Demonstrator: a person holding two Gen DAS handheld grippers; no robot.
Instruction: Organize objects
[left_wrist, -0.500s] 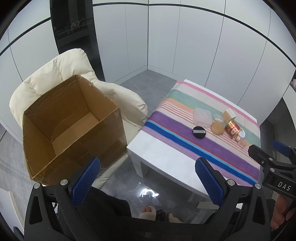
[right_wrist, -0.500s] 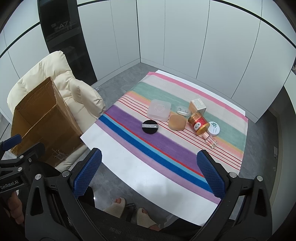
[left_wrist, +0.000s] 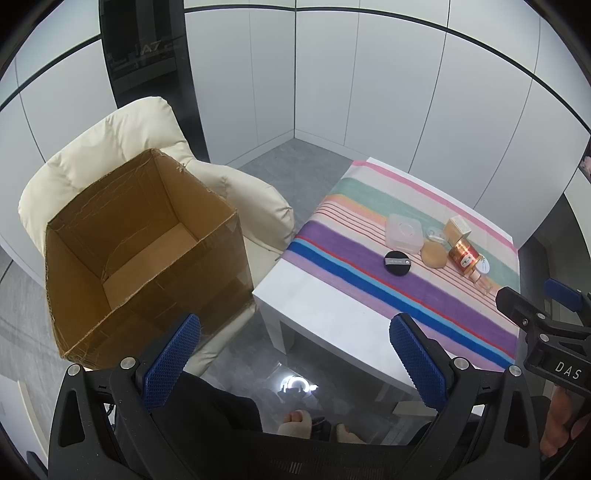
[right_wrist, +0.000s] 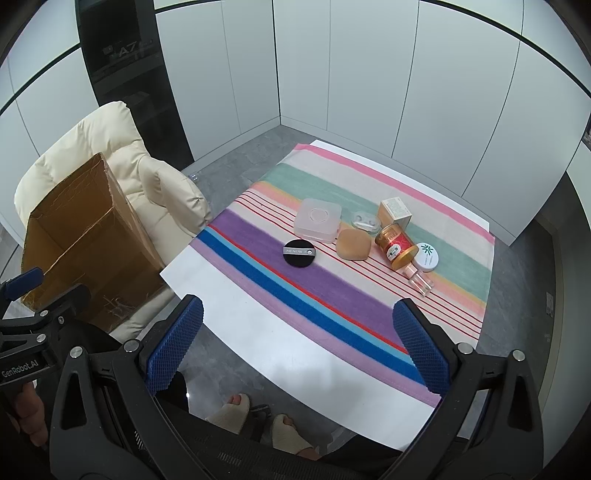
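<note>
1. The left gripper (left_wrist: 295, 347) is wide open and holds nothing; it hangs over the gap between the cardboard box (left_wrist: 147, 254) and the white table (left_wrist: 332, 317).
2. The right gripper (right_wrist: 297, 339) is wide open too and holds nothing; it hangs over the near edge of the table, above the striped cloth (right_wrist: 332, 291).
3. The things to tidy sit in a bunch on the cloth, well away from both grippers: a black round puff (right_wrist: 299, 252), a tan sponge (right_wrist: 353, 244), a clear square case (right_wrist: 317, 219), a red and gold jar (right_wrist: 396, 246) lying on its side, a small white pot (right_wrist: 426, 256), a little carton (right_wrist: 395, 211) and a small glass bottle (right_wrist: 419, 280); a see-through thing behind the sponge may be a small dish, but it is hard to tell.
4. The box is open and looks empty; it rests on the cream chair (left_wrist: 122, 155) beside the table, so I think the things go in there.
5. To do the first pick well, start with the black puff; it is nearest and stands alone; come down with one finger on each side, then close gently.
6. Leave the jar, pot and bottle for later; they touch or nearly touch, so a bump could roll the jar.
</note>
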